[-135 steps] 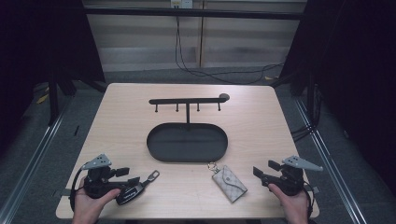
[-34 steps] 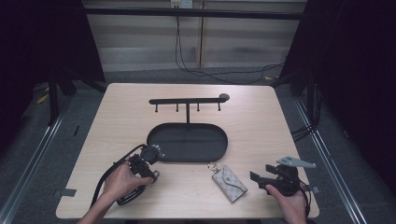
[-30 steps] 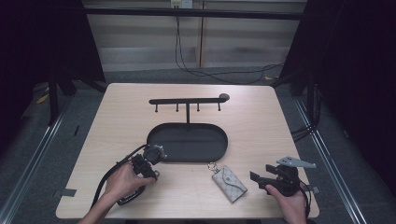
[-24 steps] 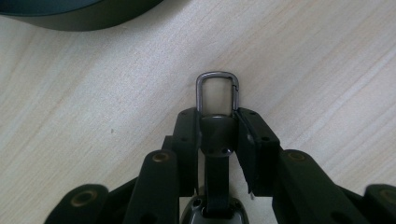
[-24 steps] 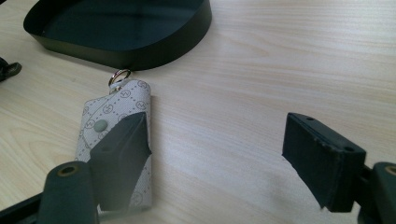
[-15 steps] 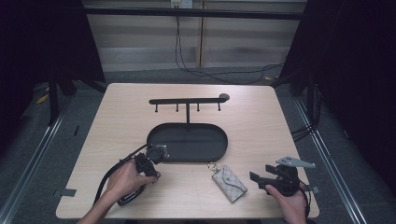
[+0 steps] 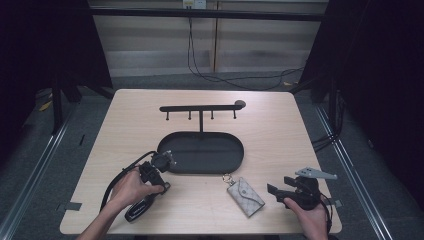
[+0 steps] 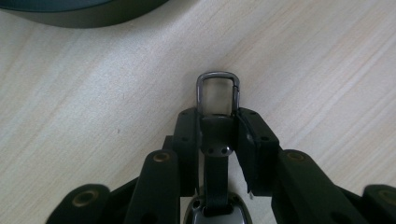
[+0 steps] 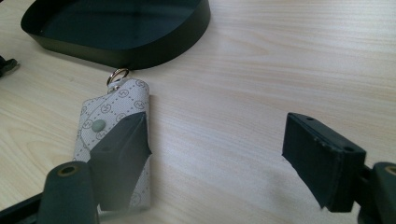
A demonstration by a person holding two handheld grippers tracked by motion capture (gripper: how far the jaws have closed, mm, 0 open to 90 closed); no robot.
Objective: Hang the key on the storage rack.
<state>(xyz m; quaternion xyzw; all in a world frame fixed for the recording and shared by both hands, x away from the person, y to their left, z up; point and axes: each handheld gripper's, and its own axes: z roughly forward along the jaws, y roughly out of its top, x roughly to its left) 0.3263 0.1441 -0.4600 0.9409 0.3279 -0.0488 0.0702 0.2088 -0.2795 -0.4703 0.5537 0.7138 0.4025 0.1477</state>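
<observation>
My left gripper (image 8: 217, 135) is clamped on the car key (image 7: 141, 207) strap, its metal loop (image 8: 218, 91) pointing straight ahead toward the black tray (image 7: 235, 162); my right gripper (image 9: 224, 163) is wide apart.

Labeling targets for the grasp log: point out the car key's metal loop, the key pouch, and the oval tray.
metal loop (image 8: 218, 91), left gripper view, top bar of the clip.
key pouch (image 7: 248, 195), high view, flap middle.
oval tray (image 9: 140, 53), right gripper view, near wall.

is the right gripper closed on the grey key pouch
No, the right gripper has its jaws wide apart over bare table, with the key pouch lying beside one jaw, ungripped.
</observation>
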